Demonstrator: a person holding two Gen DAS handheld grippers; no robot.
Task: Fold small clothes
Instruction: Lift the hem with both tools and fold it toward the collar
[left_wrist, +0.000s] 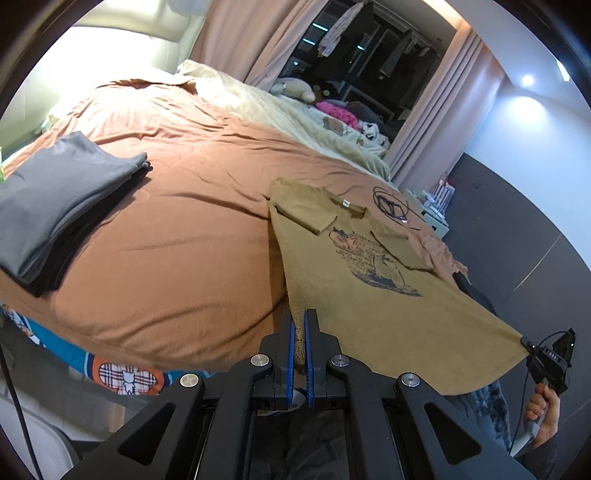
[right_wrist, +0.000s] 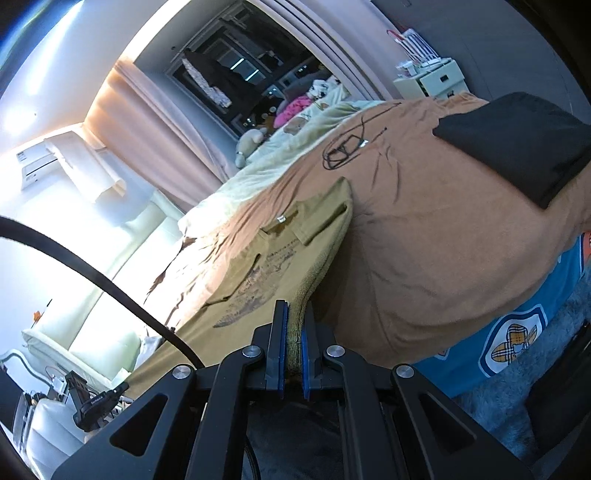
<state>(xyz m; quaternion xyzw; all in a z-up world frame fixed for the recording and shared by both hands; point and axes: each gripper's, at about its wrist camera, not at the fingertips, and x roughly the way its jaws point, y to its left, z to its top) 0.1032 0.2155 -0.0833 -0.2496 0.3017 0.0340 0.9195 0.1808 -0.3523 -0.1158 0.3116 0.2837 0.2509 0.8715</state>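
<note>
An olive-tan T-shirt (left_wrist: 369, 273) with a dark chest print lies stretched over the near edge of a bed, sleeves folded inward, collar at the far end. My left gripper (left_wrist: 300, 317) is shut on one bottom hem corner, cloth pinched between its blue pads. In the right wrist view the same shirt (right_wrist: 258, 280) runs away from my right gripper (right_wrist: 294, 314), which is shut on the other hem corner. From the left wrist view the right gripper (left_wrist: 526, 341) shows at the far right, held by a hand (left_wrist: 543, 413), pinching the hem. The hem hangs taut, lifted off the bed.
A rust-orange duvet (left_wrist: 177, 236) covers the bed. A stack of folded grey and black clothes (left_wrist: 55, 199) sits at the left. A coiled black cable (left_wrist: 389, 205) lies beyond the collar. A black folded item (right_wrist: 517, 144) rests on the right. Plush toys (left_wrist: 295, 88) and curtains lie farther back.
</note>
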